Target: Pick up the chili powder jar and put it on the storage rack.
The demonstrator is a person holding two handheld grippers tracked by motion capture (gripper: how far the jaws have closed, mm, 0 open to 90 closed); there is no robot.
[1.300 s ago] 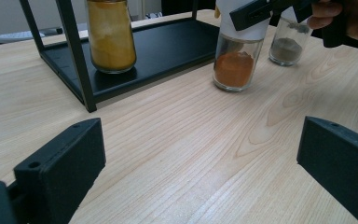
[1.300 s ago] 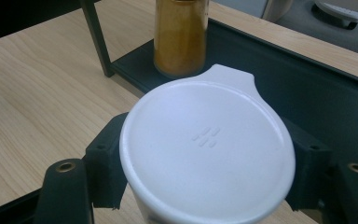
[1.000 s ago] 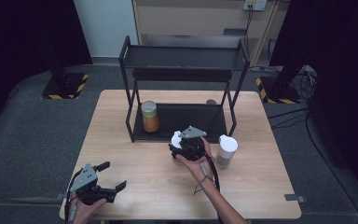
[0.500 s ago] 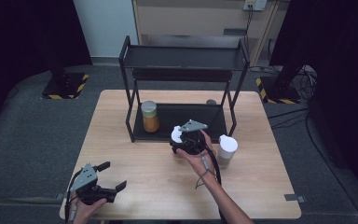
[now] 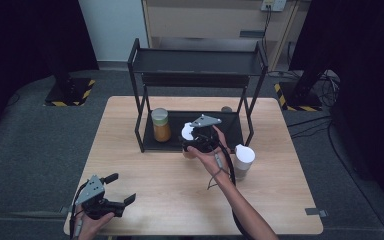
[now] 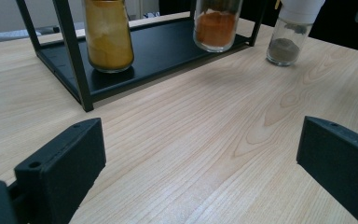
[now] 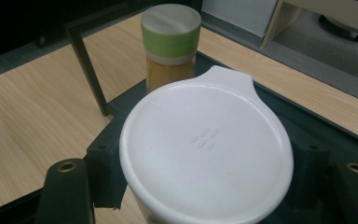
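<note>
Your right gripper [image 5: 196, 141] pinched the white-lidded jar [image 7: 206, 144] at the rack's [image 5: 198, 75] lower shelf; your left gripper [image 5: 111, 198] rested spread apart on the table [image 5: 170, 195].

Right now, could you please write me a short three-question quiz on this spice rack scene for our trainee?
1. True or false: the right gripper is shut on a white-lidded jar.
2. Which jar stands on the bare table? A) green-lidded jar B) white-capped jar of dark powder
3. Fill in: the left gripper, near the table's front edge, has its jaws ____.

Key: 1 true; 2 B; 3 open.
</note>
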